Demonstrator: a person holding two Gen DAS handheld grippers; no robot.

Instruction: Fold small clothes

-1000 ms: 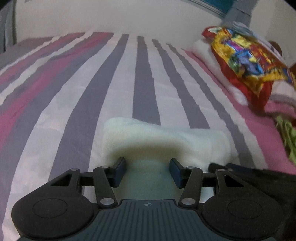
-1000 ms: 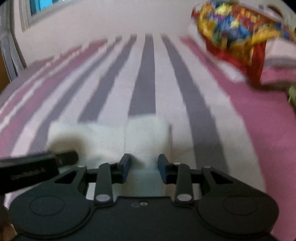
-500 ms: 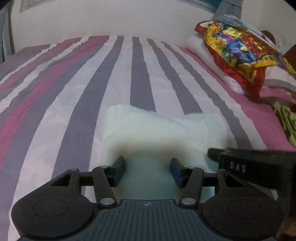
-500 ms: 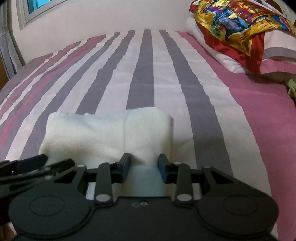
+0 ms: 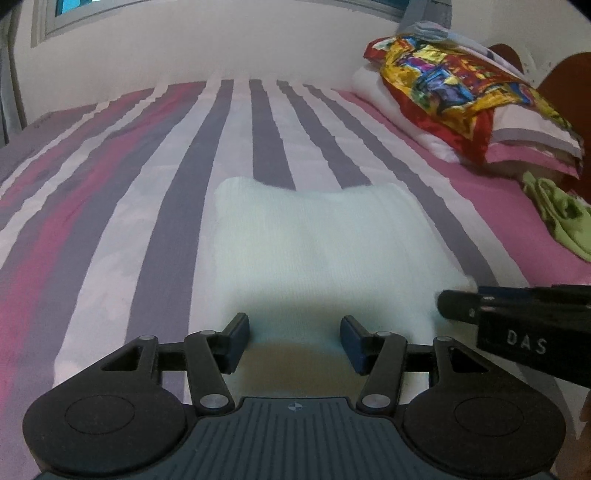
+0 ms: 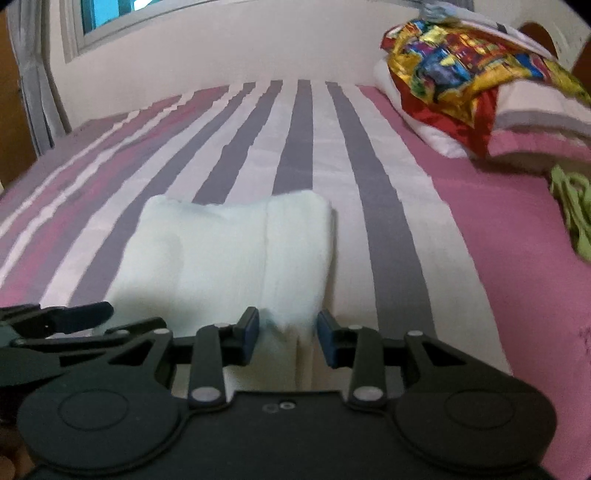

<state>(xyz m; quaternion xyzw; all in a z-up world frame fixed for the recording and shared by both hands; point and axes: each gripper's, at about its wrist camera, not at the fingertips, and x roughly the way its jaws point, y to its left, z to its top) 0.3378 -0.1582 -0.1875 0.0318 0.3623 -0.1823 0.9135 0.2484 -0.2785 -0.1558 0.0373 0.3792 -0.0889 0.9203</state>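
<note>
A white folded garment (image 5: 317,243) lies flat on the striped bedspread (image 5: 122,206). My left gripper (image 5: 294,341) hovers open over its near edge, and nothing sits between its pads. In the right wrist view the same white garment (image 6: 229,251) shows a lengthwise fold line. My right gripper (image 6: 288,339) stands over the garment's near right corner, its fingers partly apart and the pads not pressing the cloth. The right gripper's fingers (image 5: 480,306) enter the left view from the right. At the lower left of the right view the left gripper's fingers (image 6: 74,314) show.
A pile of pillows under a bright multicoloured cloth (image 5: 454,88) lies at the far right of the bed. A crumpled green garment (image 5: 554,218) rests on the pink stripe at the right. A white wall with a window (image 6: 107,14) stands behind the bed.
Both grippers have drawn back toward me from the white garment, so more of it shows. The garment has stayed flat on the bed. Neither gripper's opening has visibly changed.
</note>
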